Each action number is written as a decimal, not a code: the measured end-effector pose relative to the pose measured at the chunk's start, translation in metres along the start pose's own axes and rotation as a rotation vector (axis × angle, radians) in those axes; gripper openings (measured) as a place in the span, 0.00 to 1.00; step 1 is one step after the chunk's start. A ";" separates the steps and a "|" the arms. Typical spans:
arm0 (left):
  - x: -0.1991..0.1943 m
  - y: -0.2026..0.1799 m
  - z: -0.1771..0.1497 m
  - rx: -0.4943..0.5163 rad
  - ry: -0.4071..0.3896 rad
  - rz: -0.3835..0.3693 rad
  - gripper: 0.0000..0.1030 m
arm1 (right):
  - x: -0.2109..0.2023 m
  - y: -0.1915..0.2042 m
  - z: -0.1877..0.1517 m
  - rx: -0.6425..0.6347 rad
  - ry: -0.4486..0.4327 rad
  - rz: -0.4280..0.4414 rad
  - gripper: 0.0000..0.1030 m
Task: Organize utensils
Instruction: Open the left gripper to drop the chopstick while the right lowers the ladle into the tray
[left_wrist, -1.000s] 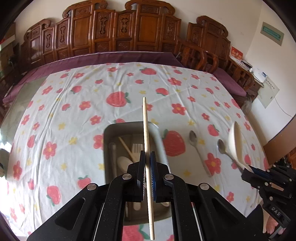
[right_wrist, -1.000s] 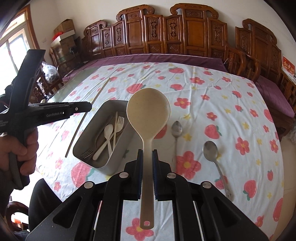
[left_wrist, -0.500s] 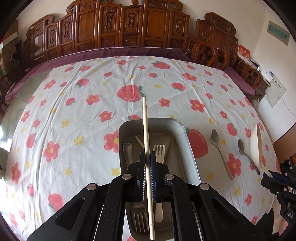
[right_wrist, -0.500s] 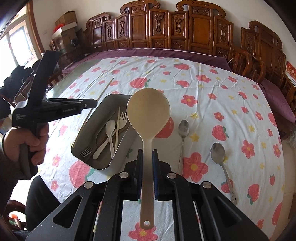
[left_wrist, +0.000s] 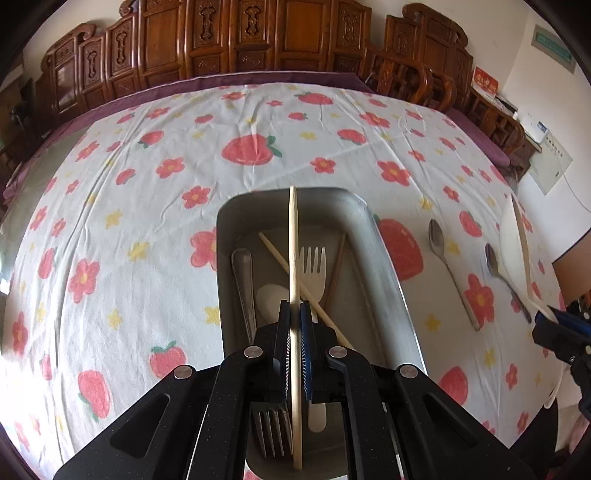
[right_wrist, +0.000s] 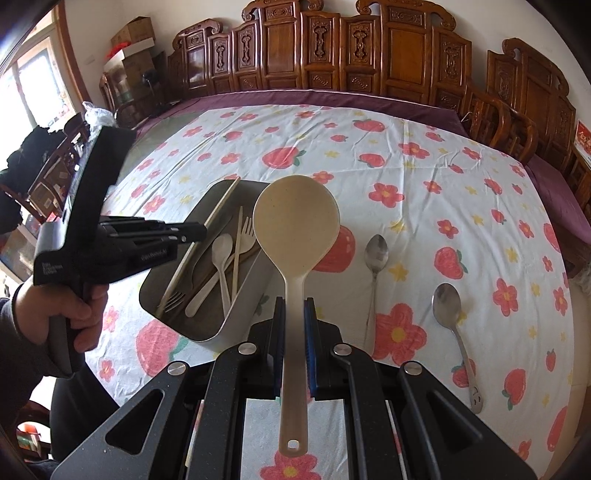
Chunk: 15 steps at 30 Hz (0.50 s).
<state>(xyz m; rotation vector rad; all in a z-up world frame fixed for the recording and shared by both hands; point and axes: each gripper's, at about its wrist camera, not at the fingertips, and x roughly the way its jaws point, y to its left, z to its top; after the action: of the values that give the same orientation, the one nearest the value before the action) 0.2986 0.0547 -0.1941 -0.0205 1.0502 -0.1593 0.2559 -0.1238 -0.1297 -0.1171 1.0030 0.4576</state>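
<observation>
A white cloth printed with red strawberries and flowers (left_wrist: 166, 192) covers the tabletop over a purple underlayer (right_wrist: 332, 98). Carved dark wooden chairs (right_wrist: 399, 55) line the far side. Cardboard boxes (right_wrist: 135, 40) are stacked near a window (right_wrist: 33, 85).

The left gripper (left_wrist: 294, 314) and the right gripper (right_wrist: 294, 310) are showing black speckled arms, silver screws and blue ribbed pads; the person is wearing a dark sleeve (right_wrist: 14, 354).

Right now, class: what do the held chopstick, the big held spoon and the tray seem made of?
Chopstick: likely bamboo or wood, pale, matte.
Big spoon: probably plastic or a fibre blend, beige, matte, faintly speckled.
Tray: looks like metal, grey with a dull brushed sheen.
</observation>
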 end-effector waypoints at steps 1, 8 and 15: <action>0.000 0.000 -0.001 0.002 0.001 0.004 0.05 | 0.000 0.002 0.001 -0.004 0.000 0.001 0.11; -0.020 0.008 -0.008 -0.007 -0.030 -0.007 0.05 | 0.005 0.015 0.009 -0.017 0.000 0.015 0.11; -0.045 0.019 -0.025 0.003 -0.062 0.001 0.05 | 0.020 0.033 0.019 -0.012 0.009 0.053 0.11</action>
<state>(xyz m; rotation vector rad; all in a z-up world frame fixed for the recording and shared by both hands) 0.2575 0.0809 -0.1694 -0.0222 0.9886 -0.1580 0.2663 -0.0819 -0.1326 -0.1040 1.0139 0.5119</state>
